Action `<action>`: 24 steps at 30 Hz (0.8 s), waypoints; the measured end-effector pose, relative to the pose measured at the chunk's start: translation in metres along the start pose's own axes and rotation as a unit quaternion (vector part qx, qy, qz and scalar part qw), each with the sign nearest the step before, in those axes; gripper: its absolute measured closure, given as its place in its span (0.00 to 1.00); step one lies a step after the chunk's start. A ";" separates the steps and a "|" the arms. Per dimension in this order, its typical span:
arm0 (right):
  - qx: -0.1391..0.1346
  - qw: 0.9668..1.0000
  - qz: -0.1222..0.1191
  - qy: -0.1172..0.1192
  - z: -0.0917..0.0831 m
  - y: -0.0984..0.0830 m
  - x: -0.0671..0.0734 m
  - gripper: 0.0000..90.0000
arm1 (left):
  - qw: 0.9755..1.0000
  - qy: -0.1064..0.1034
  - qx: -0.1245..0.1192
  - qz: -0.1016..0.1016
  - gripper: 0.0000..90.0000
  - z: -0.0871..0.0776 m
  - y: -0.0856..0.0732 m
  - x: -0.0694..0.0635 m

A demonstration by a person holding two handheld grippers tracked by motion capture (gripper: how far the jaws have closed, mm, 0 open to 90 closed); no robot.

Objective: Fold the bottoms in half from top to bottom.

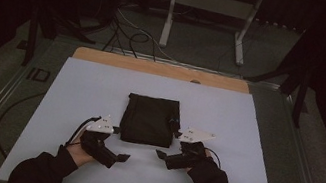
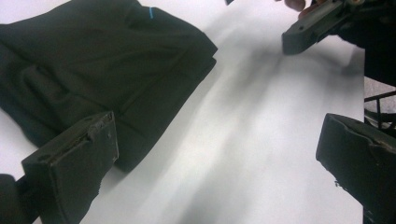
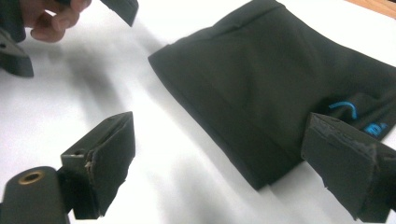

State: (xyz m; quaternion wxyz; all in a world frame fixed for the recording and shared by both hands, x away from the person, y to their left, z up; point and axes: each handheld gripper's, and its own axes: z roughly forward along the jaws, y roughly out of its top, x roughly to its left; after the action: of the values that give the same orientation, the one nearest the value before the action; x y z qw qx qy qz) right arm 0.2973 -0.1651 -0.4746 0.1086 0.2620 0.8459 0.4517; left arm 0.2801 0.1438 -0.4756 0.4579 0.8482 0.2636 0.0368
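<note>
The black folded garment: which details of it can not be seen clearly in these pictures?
- Black folded garment, high view: dim light hides folds and type.
- Blue print, right gripper view: partly behind a jaw, unreadable.
- Left gripper view: the frame edge cuts the garment's far side.

- Room's pretty dim from the high view; only the white table sheet [image 1: 100, 90] catches light, background goes near black.
- Both gripper views are brighter, with soft smeary shadows on the sheet.
- Close-up jaws look slightly blurry.
</note>
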 end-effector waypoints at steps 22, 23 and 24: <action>0.022 1.000 -0.005 -0.007 -0.044 -0.039 -0.010 0.11 | 0.999 0.036 0.017 -0.009 0.00 -0.034 -0.040 -0.001; 0.024 1.000 -0.004 -0.010 -0.045 -0.040 -0.010 0.11 | 0.999 0.037 0.018 -0.010 0.00 -0.036 -0.042 0.000; 0.026 1.000 -0.008 -0.014 -0.046 -0.041 -0.010 0.11 | 0.999 0.038 0.016 -0.011 0.00 -0.038 -0.043 0.000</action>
State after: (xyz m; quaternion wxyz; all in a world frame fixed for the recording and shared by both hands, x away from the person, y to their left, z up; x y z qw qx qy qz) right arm 0.2721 -0.2221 -0.4830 0.1171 0.2645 0.8578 0.4248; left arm 0.2501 0.1919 -0.4880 0.4341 0.8505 0.2908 0.0596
